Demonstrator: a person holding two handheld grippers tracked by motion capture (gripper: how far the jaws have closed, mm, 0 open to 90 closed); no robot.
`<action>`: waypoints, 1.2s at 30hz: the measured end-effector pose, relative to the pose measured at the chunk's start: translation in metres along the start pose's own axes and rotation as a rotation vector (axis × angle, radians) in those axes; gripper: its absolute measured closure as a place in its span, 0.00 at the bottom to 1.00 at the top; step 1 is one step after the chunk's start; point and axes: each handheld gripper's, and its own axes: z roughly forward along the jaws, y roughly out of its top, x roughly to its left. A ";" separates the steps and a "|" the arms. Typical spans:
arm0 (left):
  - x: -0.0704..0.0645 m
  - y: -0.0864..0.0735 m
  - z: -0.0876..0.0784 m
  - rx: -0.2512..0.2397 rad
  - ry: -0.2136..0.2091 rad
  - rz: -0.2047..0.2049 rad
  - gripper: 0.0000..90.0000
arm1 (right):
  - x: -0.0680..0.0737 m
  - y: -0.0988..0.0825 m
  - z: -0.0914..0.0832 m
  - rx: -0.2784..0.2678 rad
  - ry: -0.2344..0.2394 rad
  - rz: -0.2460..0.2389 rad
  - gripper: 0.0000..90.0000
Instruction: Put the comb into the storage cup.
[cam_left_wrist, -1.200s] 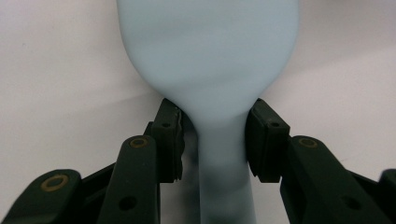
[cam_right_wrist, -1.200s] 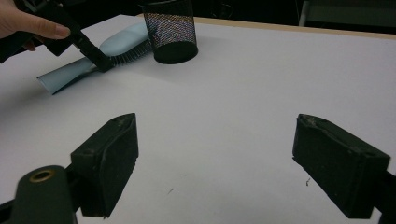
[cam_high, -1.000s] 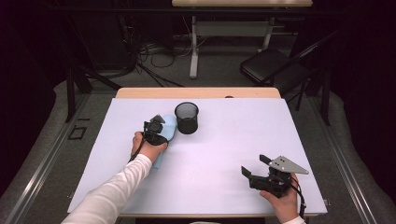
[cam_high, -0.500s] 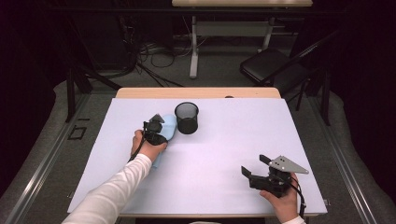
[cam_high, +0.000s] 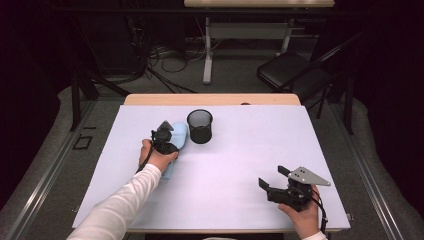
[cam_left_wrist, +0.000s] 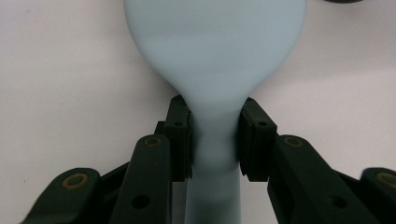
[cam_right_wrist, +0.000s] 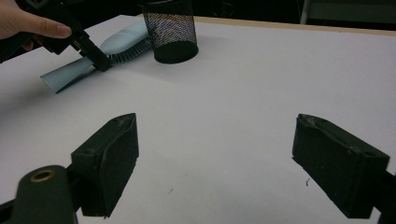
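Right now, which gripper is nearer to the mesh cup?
Left. The left gripper sits just beside the mesh cup, its jaws closed on the blue spatula's neck. The right gripper rests open near the table's front right edge, well apart from the cup.

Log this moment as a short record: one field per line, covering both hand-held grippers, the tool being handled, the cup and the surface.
left hand-held gripper: jaws have just been closing; pads now press both sides of the spatula's neck
right hand-held gripper: open, nothing between the jaws, near the table's right front corner
spatula: light blue, lying flat on the table, wide end toward the cup
cup: black mesh, upright, just beside the spatula's wide end
table: white sheet over a wooden top
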 end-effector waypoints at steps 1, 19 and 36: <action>0.000 0.000 0.000 0.000 0.001 0.000 0.77 | 0.000 0.000 0.000 0.000 0.000 -0.001 0.16; 0.000 0.000 -0.001 -0.022 -0.005 -0.010 0.77 | 0.000 0.000 -0.001 0.002 -0.001 -0.001 0.16; 0.008 0.002 -0.012 -0.077 -0.028 -0.016 0.77 | 0.000 0.000 -0.001 0.002 -0.002 -0.002 0.16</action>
